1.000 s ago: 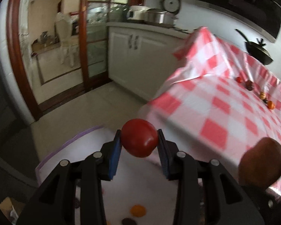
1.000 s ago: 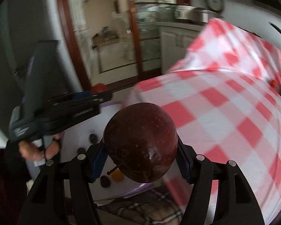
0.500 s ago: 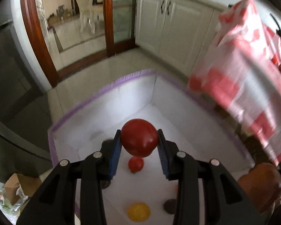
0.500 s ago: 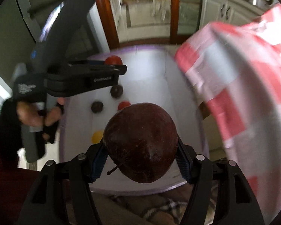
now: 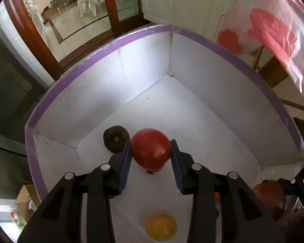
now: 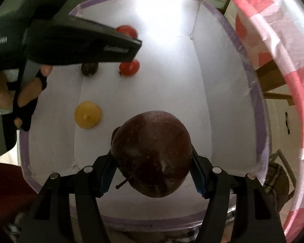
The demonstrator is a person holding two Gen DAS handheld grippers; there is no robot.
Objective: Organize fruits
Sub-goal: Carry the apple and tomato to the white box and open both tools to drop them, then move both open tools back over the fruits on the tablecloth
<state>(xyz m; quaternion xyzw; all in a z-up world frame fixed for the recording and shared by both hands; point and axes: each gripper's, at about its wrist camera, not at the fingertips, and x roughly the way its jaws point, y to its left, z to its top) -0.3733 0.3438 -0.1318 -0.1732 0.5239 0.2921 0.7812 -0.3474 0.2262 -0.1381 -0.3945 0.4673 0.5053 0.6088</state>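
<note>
Dark fruit (image 5: 116,139) partly behind left claw (image 5: 151,156); tablecloth (image 6: 283,81) cropped.

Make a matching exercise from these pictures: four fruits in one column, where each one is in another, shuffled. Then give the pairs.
Things:
1. red tomato
2. dark red apple
3. yellow fruit
4. brown fruit

Places:
A. held in the right tongs
B. lying on the box floor near its left wall
C. held in the left tongs
D. lying on the box floor, partly behind the left tongs

Pairs: 1-C, 2-A, 3-B, 4-D
</note>
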